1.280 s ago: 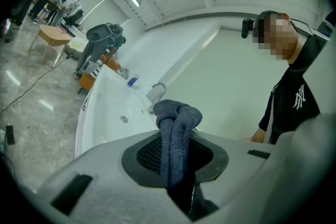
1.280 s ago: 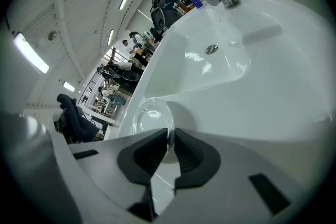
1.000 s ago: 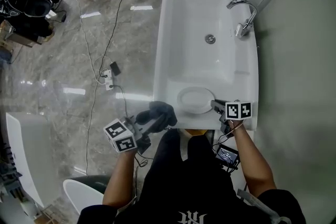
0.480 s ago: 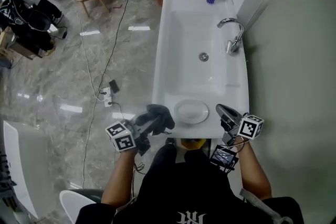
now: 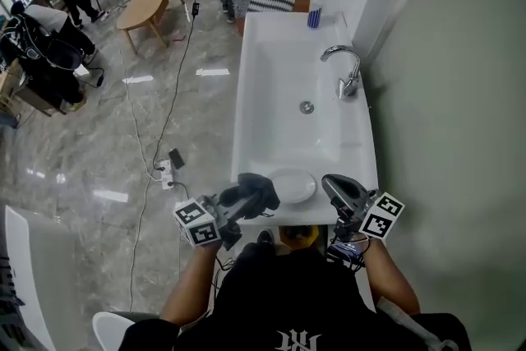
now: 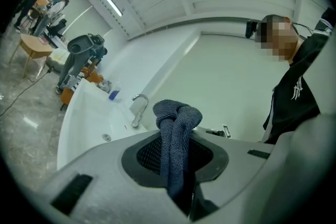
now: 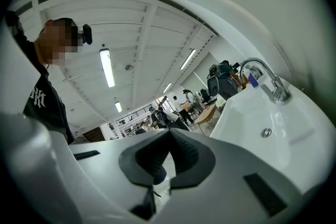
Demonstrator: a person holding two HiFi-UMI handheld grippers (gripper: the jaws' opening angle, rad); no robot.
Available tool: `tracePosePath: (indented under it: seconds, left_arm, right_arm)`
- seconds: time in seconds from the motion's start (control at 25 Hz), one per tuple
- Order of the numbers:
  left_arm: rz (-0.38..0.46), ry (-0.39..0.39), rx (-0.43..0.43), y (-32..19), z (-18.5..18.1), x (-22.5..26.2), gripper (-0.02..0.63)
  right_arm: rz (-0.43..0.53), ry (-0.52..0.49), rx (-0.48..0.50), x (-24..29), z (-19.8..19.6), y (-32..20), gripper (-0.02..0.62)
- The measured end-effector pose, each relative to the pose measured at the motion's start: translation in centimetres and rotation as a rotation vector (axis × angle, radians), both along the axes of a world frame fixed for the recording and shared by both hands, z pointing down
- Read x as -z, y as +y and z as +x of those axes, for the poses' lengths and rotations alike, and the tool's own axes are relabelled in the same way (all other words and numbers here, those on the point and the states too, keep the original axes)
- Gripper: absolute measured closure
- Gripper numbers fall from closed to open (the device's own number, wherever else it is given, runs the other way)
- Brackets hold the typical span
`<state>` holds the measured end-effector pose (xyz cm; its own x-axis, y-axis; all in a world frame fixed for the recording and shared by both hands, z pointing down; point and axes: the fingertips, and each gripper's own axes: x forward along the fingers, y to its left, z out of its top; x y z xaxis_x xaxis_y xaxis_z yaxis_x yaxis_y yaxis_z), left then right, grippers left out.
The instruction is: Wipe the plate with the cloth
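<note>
Our left tongs (image 5: 234,208) clamp the bunched dark grey cloth (image 5: 253,189) by the near left corner of the long white sink (image 5: 279,86); the round white plate (image 5: 292,186) lies on its near ledge; our right tongs (image 5: 343,195) are closed, empty; we judge the wiping not yet done

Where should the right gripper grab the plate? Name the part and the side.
Probably the right rim of the plate, approached from the right: it lies flat on the sink ledge, so only its edge offers a hold. The right gripper sits shut on that side; the cloth crowds the left.
</note>
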<state>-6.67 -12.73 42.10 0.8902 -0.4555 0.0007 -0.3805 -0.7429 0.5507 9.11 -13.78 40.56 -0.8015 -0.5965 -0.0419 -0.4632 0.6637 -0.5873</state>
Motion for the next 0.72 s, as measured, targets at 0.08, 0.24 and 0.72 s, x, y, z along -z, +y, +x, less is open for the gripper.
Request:
tracePosePath:
  seconds: [0.08,0.24,0.72]
  left_arm:
    - [0.008,-0.009,-0.004,0.2,0.4,0.0,0.543]
    - [0.006,-0.012,0.011,0.5,0.4,0.1,0.543]
    - [0.007,-0.021,0.054,0.7,-0.2,0.6,0.543]
  right_arm:
    - [0.004,-0.006,-0.007,0.2,0.6,0.1,0.592]
    - [0.009,-0.013,-0.011,0.5,1.1,0.5,0.592]
    - [0.022,0.011,0.007,0.3,1.9,0.8,0.592]
